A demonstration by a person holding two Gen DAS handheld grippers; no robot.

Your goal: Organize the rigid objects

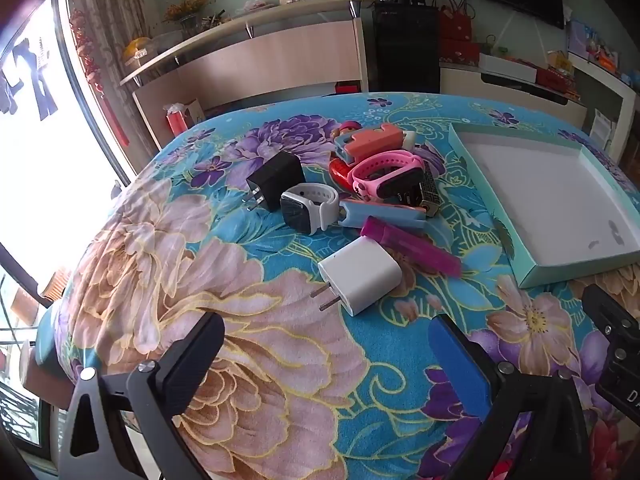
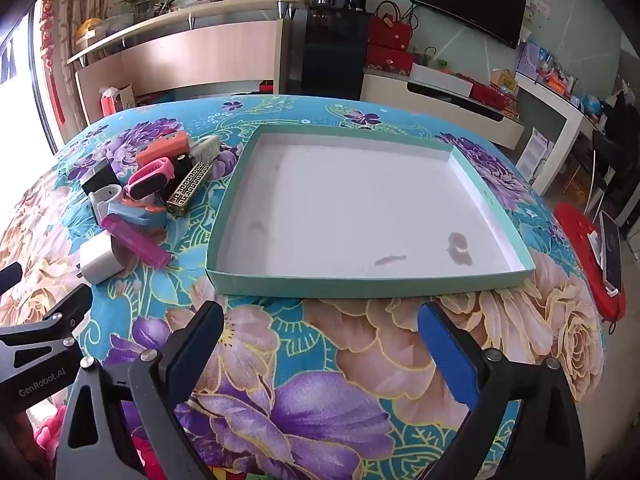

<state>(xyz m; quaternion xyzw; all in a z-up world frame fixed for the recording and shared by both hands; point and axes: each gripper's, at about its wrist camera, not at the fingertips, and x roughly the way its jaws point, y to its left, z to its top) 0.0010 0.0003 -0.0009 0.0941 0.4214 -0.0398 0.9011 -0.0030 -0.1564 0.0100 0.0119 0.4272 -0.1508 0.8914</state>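
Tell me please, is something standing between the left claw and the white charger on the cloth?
Nothing visible does. The left claw is open and empty, and only bare flowered cloth lies between it and the white charger. The purple case lies just behind the charger, on its far side, not in the approach.

Empty tray [image 2: 472, 280] before spread fingers [image 2: 200, 332]

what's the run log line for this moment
stage: start | left gripper: open, empty | right gripper: open, empty | tray: empty | white charger: nearest left
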